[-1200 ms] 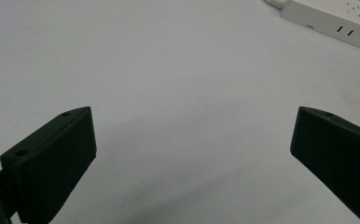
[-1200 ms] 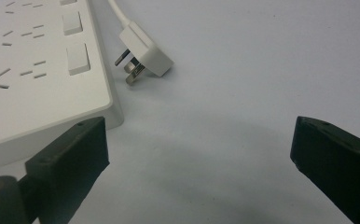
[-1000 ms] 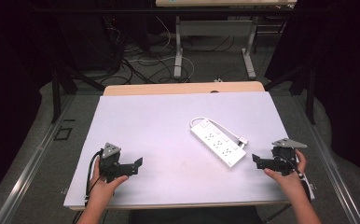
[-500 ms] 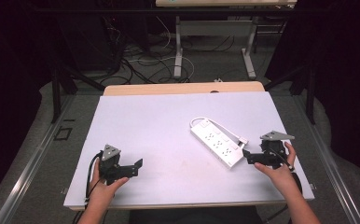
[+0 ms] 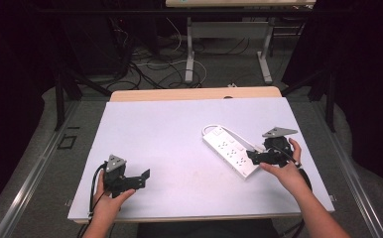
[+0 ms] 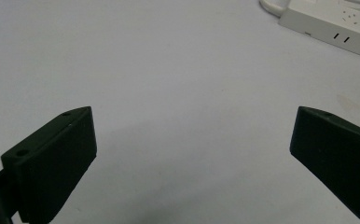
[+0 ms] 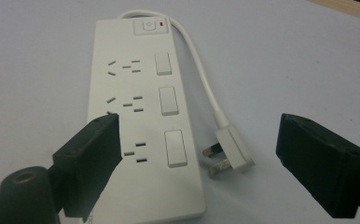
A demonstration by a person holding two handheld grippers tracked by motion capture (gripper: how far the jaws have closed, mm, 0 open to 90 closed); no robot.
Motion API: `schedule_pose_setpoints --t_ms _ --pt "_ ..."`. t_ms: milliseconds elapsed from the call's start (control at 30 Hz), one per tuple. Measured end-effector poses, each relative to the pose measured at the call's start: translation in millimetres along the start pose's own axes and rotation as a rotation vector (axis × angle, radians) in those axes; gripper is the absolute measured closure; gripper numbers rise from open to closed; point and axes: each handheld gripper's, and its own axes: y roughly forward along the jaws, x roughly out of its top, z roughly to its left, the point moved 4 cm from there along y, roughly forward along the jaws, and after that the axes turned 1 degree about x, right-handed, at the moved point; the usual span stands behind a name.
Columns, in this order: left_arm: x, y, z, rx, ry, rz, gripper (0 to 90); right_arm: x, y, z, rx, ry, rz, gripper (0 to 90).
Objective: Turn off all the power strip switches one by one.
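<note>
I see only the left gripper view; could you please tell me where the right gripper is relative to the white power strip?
Observer: The right gripper hovers at the near end of the white plastic power strip; its jaws, just closing a little, stand wide, gripping nothing.
Operator: Is the cable plugged in?
Observer: No; the white three-pin plug lies loose on the pale table beside the strip.
Operator: Any switch?
Observer: A master switch with red light, at the far end.

Right gripper (image 5: 253, 156) beside white power strip (image 5: 229, 150)
</note>
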Motion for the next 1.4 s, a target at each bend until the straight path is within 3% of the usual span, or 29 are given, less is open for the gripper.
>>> schedule_pose_setpoints --t_ms 833,1133,1400 --pt "0.5 0.1 0.1 -0.004 -0.008 -0.007 0.6 42.7 28.1 13.1 0.010 -0.112 0.030 15.6" --pt "0.7 -0.9 1.1 -0.007 -0.008 -0.013 0.6 54.9 40.8 15.4 0.030 -0.111 0.051 17.4" --pt "0.2 -1.8 2.0 -0.010 -0.019 -0.016 0.6 67.0 53.3 15.9 0.033 -0.111 0.067 26.4"
